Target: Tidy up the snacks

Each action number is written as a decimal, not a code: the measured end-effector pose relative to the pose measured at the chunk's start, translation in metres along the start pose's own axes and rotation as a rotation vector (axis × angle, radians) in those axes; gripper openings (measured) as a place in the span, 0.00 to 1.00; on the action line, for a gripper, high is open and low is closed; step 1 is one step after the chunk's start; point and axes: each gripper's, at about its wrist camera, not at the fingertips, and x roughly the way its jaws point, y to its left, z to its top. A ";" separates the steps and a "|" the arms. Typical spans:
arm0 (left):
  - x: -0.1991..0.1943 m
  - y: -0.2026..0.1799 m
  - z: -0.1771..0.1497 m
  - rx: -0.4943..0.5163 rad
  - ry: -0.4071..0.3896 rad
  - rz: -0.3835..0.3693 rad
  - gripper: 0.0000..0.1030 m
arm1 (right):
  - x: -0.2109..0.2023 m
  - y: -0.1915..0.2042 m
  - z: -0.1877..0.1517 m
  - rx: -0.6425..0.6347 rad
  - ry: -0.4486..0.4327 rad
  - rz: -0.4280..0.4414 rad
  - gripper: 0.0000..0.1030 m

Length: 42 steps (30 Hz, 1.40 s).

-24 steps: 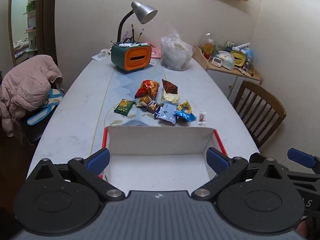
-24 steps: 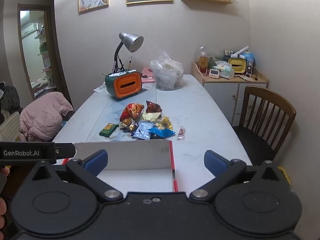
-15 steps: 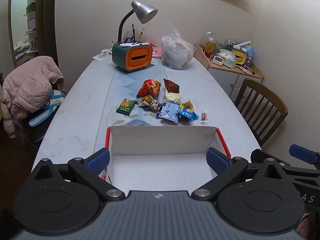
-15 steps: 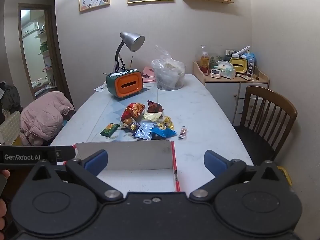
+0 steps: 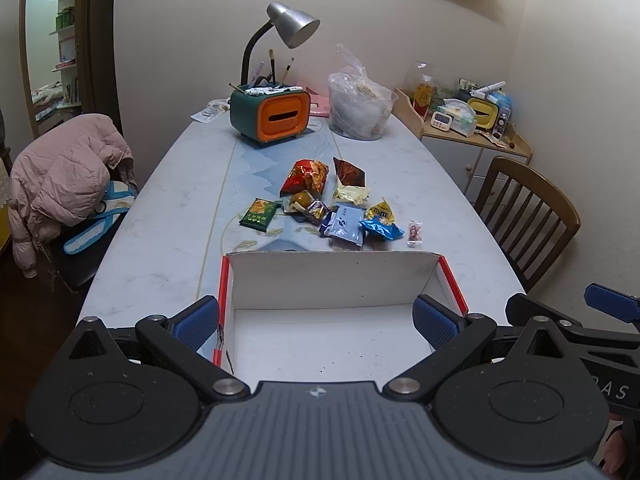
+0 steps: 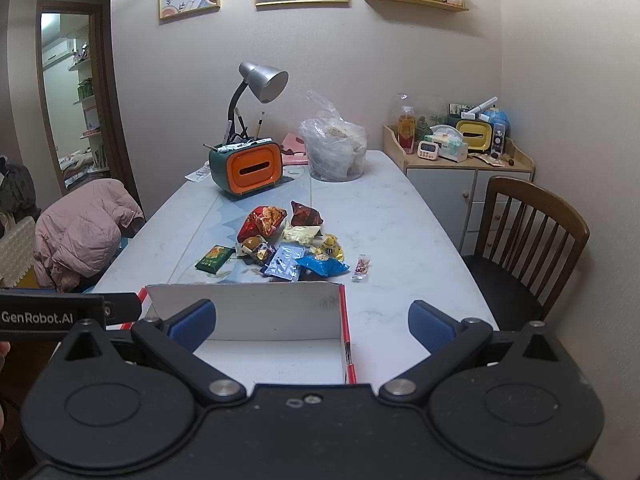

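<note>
Several small snack packets [image 5: 320, 204] [image 6: 288, 240] lie heaped mid-table: a red chip bag [image 5: 305, 176], a green packet [image 5: 259, 213], a pale blue pouch [image 5: 347, 224] and a tiny red sweet [image 5: 414, 233]. Nearer me stands a white cardboard box [image 5: 332, 276] [image 6: 248, 308] with red outer sides, nothing inside it. My left gripper [image 5: 316, 320] hangs open above the box, nothing between its blue pads. My right gripper [image 6: 312, 320] is open too, over the box's right wall. Neither touches a snack.
An orange-and-green desk organiser with lamp [image 5: 272, 114] and a clear plastic bag [image 5: 360, 110] stand at the table's far end. A wooden chair [image 5: 528, 212] is on the right, a chair with a pink jacket [image 5: 64, 184] on the left. A cluttered cabinet [image 6: 460, 156] stands against the back wall.
Both views have drawn back and risen slightly; more of the box's inside shows in the left wrist view. Snacks and box have not moved. Both grippers stay open.
</note>
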 end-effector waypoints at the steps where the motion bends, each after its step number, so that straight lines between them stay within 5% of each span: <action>1: -0.002 0.000 0.000 0.001 -0.001 0.003 1.00 | -0.002 0.002 0.000 -0.005 -0.002 -0.002 0.99; 42: -0.007 -0.003 0.002 -0.013 0.011 0.040 1.00 | -0.002 0.004 0.001 -0.015 0.000 0.018 0.99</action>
